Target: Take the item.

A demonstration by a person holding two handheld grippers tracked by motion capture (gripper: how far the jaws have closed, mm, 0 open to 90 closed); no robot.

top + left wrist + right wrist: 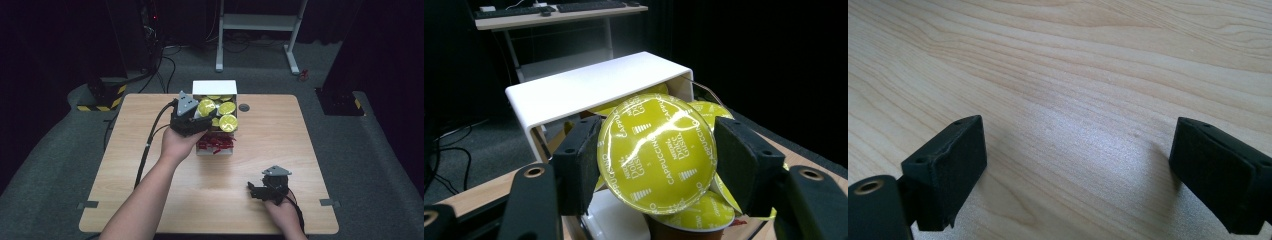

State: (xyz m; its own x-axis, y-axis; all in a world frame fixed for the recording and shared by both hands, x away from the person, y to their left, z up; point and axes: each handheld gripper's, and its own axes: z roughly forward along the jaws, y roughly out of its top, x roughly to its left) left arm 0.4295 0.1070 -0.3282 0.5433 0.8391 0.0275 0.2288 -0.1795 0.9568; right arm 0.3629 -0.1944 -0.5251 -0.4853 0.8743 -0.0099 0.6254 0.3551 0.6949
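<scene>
The left gripper (192,120) hangs over the far middle of the wooden table (280,150), and its two black jaws pinch a yellow-green coffee capsule (656,152) by the rim, one pad on each side; the foil lid, printed with the word cappuccino, faces the left gripper view and tilts a little. In the high view that capsule (206,107) sits at the left of a cluster of like capsules (227,122) packed lid-up in an open box (215,149), whose near end holds a mass of small red pieces (216,142). Just past the held capsule a white lid or shelf (589,90) arches over the far part of the box, with more yellow lids showing under it. The person's left forearm (145,200) runs in from the near left edge to that gripper. The right gripper (265,192) rests low near the near right part of the table, well apart from the box, its jaws spread wide with bare wood between them (1078,135).
</scene>
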